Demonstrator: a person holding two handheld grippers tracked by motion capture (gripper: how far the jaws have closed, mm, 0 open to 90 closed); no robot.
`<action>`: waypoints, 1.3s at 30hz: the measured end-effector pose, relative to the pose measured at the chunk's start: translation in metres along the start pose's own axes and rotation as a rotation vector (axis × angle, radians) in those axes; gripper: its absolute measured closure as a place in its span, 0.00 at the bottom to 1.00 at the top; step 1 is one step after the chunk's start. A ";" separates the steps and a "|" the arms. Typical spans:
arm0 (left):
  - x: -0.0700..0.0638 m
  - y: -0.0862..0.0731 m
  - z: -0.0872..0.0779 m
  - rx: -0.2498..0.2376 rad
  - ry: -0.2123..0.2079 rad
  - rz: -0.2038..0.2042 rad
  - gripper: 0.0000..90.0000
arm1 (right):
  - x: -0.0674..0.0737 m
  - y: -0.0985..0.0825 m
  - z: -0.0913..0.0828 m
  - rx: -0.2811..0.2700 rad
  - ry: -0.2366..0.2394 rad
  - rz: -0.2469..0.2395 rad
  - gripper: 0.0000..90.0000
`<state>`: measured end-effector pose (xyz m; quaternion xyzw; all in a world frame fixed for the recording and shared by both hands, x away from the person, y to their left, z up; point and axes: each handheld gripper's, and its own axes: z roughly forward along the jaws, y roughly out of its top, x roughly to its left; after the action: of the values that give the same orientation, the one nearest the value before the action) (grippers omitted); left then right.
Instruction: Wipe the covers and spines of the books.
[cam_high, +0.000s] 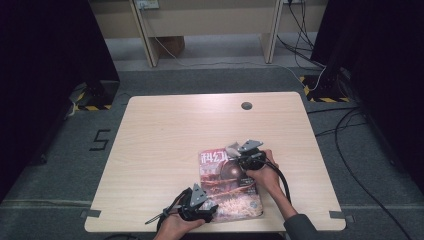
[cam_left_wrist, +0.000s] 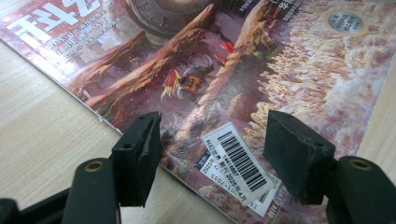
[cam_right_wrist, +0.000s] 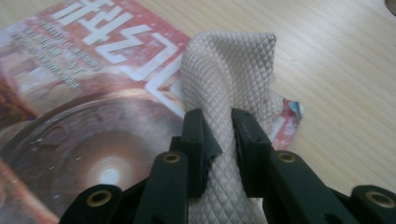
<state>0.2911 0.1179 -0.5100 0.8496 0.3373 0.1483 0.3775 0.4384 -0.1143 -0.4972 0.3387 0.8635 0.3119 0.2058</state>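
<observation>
While the right gripper (cam_right_wrist: 219, 135) pinches a folded waffle-weave cloth (cam_right_wrist: 229, 70), the left gripper (cam_left_wrist: 212, 156) hovers at the magazine (cam_high: 227, 182).

So the cloth's clamped tight between the right jaws, bunched up over the magazine's top right corner near the title. Left jaws stand apart, straddling the barcode sticker (cam_left_wrist: 236, 161) at the magazine's near edge, pads not pressing anything. Magazine lies flat on the wooden table (cam_high: 160, 140), toward its near right part.
</observation>
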 end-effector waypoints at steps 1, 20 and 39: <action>0.000 0.000 0.000 0.000 0.009 0.000 0.40 | -0.003 0.000 0.001 -0.001 -0.009 0.003 0.84; 0.002 0.000 0.001 -0.001 0.015 -0.009 0.32 | 0.005 0.003 0.005 -0.009 -0.011 -0.020 0.84; 0.002 -0.001 0.001 -0.002 0.015 -0.003 0.32 | -0.005 0.000 0.006 -0.017 -0.061 0.013 0.84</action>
<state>0.2926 0.1190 -0.5110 0.8477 0.3410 0.1543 0.3759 0.4451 -0.1161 -0.5005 0.3518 0.8520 0.3099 0.2328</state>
